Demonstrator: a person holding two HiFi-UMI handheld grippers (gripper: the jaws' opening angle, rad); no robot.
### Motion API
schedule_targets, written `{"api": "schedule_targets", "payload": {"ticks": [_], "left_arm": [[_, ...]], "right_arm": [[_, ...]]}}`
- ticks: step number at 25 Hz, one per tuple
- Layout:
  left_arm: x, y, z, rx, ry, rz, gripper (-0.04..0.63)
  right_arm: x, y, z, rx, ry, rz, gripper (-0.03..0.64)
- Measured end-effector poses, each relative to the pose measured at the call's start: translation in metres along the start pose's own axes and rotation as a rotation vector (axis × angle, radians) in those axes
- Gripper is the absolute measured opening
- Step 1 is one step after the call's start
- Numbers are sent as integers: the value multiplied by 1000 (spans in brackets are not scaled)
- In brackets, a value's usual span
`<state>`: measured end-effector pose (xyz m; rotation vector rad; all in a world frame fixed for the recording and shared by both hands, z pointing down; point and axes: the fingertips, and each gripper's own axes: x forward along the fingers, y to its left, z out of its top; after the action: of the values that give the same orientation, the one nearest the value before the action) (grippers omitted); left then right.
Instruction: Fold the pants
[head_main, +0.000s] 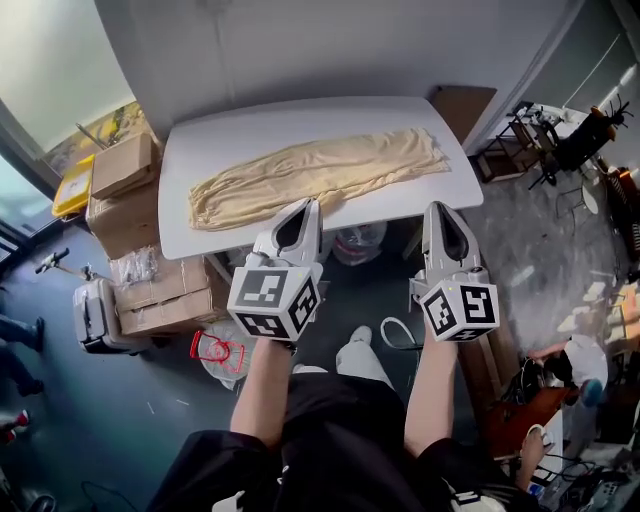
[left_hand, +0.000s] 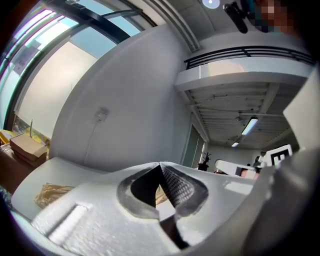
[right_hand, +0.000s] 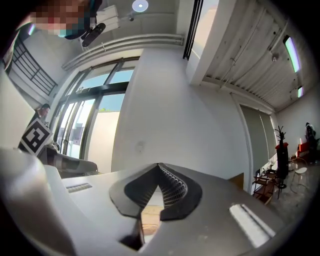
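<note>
Shows pants (head_main: 315, 175) stretched lengthwise across the white table (head_main: 200, 135), legs laid together, gathered end at the left, wider end at the right. Looks thin, light and limp; likely to sag, wrinkle and slide on the smooth top, so best pinched at the corners of either end and lifted evenly. Finds left gripper (head_main: 306, 208) and right gripper (head_main: 441, 210) poised by the near edge, fingers of both closed tip to tip on nothing. Leaves boxes (head_main: 125, 170) stacked at the table's left.

We see pants (head_main: 318, 175) spread along the table (head_main: 210, 140) at upper centre, left gripper (head_main: 306, 207) and right gripper (head_main: 438, 210) at its lower edge.
</note>
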<state>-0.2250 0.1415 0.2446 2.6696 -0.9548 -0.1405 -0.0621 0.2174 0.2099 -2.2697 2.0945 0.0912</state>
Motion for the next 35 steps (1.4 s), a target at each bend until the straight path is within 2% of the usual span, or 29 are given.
{"api": "schedule_targets", "payload": {"ticks": [4,9,19,24,28,35], "left_arm": [[39,3,-19,-6,44,-2,3],[116,2,-35,26,85,9,3],[332,-40,-68,14,170,-18,3],[415,-63,-87,5,214,-43,3],[451,-70,-95,4,230,-42,3],[473,-53,-97,5,246,-6,3]], "right_arm": [[20,-32,-22,17,30,-20,6],[68,-101,-45,57,22,-61,6],[177,-294,-84,103,96,-134,6],[210,-371,-98,121,136,-162,6],[233,-403,-111,129,159,-152,6],[267,-400,-113,163,158,-95,6]]}}
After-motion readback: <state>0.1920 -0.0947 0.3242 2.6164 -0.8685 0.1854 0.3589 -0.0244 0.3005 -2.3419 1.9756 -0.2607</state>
